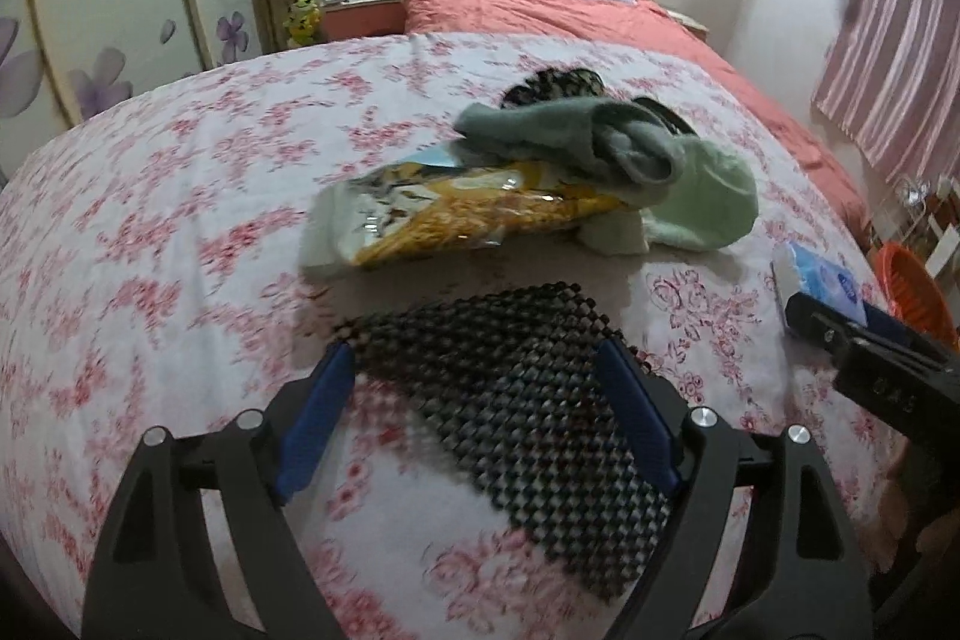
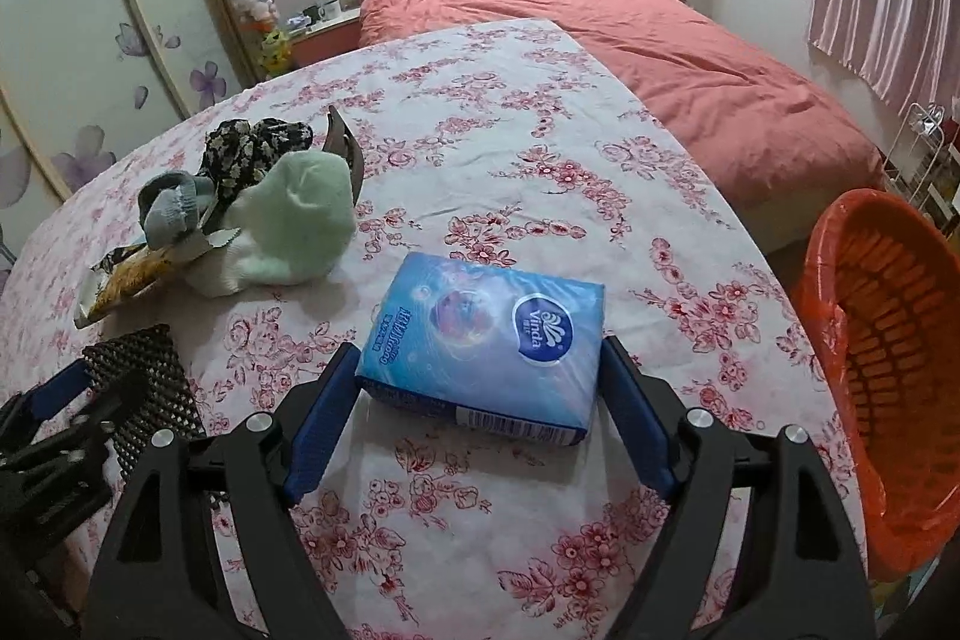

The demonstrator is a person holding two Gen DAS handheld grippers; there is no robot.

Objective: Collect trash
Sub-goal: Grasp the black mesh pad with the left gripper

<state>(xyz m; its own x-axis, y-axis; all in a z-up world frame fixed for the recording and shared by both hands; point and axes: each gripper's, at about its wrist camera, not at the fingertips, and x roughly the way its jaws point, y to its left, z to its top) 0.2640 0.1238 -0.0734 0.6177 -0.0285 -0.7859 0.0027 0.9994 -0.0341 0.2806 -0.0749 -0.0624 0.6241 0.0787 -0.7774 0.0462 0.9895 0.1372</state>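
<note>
Both grippers, left gripper [image 1: 474, 370] and right gripper [image 2: 480, 370]: black frames, blue pads, silver screws

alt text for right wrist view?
Open right gripper straddles a blue tissue pack on a floral tablecloth. An orange bin stands right; socks and a snack wrapper lie left.

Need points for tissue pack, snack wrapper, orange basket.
tissue pack [image 2: 486, 346], right wrist view, middle of its top face
snack wrapper [image 1: 456, 214], left wrist view, middle of its yellow printed side
orange basket [image 2: 834, 244], right wrist view, its near rim
</note>
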